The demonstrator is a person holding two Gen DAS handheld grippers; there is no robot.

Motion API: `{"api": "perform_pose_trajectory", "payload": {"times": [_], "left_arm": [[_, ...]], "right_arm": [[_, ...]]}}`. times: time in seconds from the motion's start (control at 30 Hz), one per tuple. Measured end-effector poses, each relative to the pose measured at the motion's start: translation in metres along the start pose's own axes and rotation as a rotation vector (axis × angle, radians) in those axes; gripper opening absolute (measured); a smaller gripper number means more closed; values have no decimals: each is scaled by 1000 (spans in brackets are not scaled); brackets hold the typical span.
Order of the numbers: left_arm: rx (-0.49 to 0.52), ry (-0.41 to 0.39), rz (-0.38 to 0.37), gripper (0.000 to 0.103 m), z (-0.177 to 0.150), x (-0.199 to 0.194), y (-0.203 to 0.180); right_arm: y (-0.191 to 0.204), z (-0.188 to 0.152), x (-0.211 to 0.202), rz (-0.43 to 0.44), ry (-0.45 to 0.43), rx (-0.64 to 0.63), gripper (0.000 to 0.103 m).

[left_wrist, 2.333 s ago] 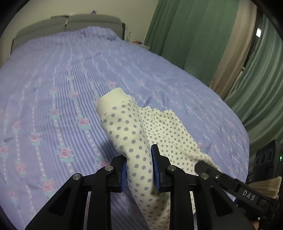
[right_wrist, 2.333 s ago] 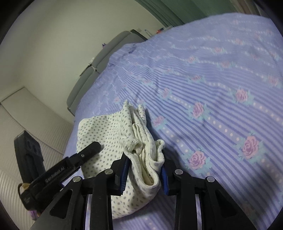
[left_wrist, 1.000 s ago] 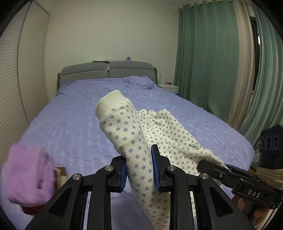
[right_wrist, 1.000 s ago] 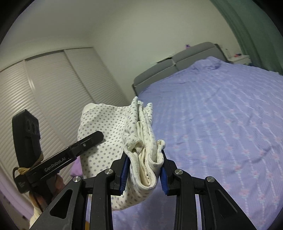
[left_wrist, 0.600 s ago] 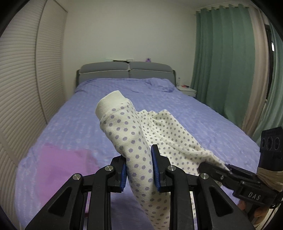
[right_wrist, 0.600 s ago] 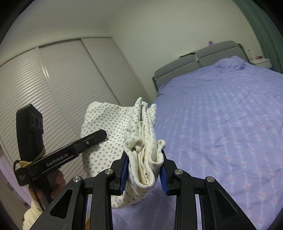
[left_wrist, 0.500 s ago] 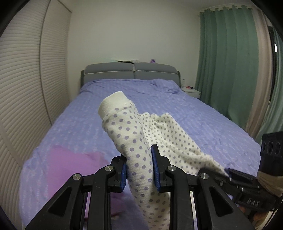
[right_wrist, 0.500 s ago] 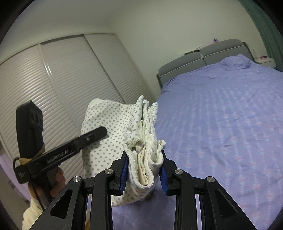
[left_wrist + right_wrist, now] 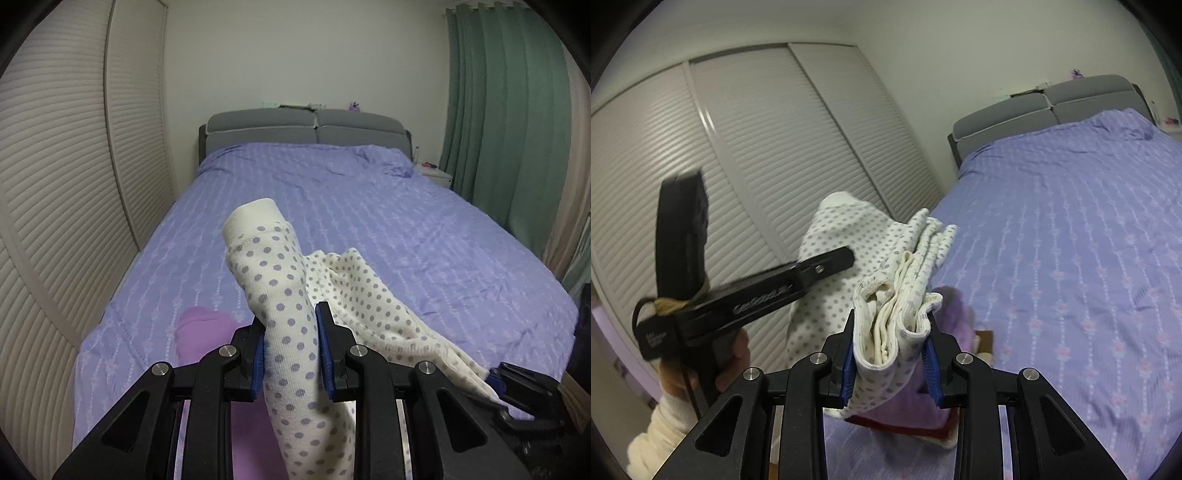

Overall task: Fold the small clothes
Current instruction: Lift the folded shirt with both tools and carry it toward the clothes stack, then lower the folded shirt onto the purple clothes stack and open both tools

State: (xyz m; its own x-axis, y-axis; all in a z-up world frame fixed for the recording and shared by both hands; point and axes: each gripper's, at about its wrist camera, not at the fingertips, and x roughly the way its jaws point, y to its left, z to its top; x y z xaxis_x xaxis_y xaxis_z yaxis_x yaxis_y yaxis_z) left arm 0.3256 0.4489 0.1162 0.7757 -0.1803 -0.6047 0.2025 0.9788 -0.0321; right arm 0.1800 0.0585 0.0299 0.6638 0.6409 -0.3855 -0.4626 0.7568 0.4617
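Observation:
A folded cream garment with purple dots (image 9: 288,332) hangs in the air between both grippers, above the bed's near left corner. My left gripper (image 9: 290,350) is shut on its cuffed end. My right gripper (image 9: 890,354) is shut on the bunched folded edge (image 9: 890,321). In the right wrist view the left gripper (image 9: 798,273) shows blurred at the left, clamped on the same garment. In the left wrist view the right gripper's tip (image 9: 517,387) shows at the lower right on the garment's other end.
A purple folded cloth (image 9: 207,328) lies on the bed's near left corner, below the garment; it also shows in the right wrist view (image 9: 956,321). The lilac floral bed (image 9: 369,221) stretches ahead. Slatted wardrobe doors (image 9: 55,184) stand left, green curtains (image 9: 498,110) right.
Both grippers carried the garment up off the bed and leftward toward the wardrobe side. The purple cloth came into view and now lies beneath the garment.

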Motion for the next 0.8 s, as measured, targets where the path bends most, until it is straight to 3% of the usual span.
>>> {"api": "perform_pose_trajectory", "payload": {"times": [0.43,0.53,0.57,0.63,0.8], "left_arm": [[40,83,65,26,-24,51,41],[11,78,63,27,-29,54,49],[-2,77,63,28,-31,55,52],[-18,78,68,35,-33,56,56],[-17,77,145,54,-37,53,59]], "right_arm": [[21,-36,48,-33,73,-27,32],[18,-34,46,-21,69,-13,36],[16,-33,45,-20,66,-7,43],[12,-31,41,-23,59,2,54],[6,-26,30,-53,27,15,55]]}}
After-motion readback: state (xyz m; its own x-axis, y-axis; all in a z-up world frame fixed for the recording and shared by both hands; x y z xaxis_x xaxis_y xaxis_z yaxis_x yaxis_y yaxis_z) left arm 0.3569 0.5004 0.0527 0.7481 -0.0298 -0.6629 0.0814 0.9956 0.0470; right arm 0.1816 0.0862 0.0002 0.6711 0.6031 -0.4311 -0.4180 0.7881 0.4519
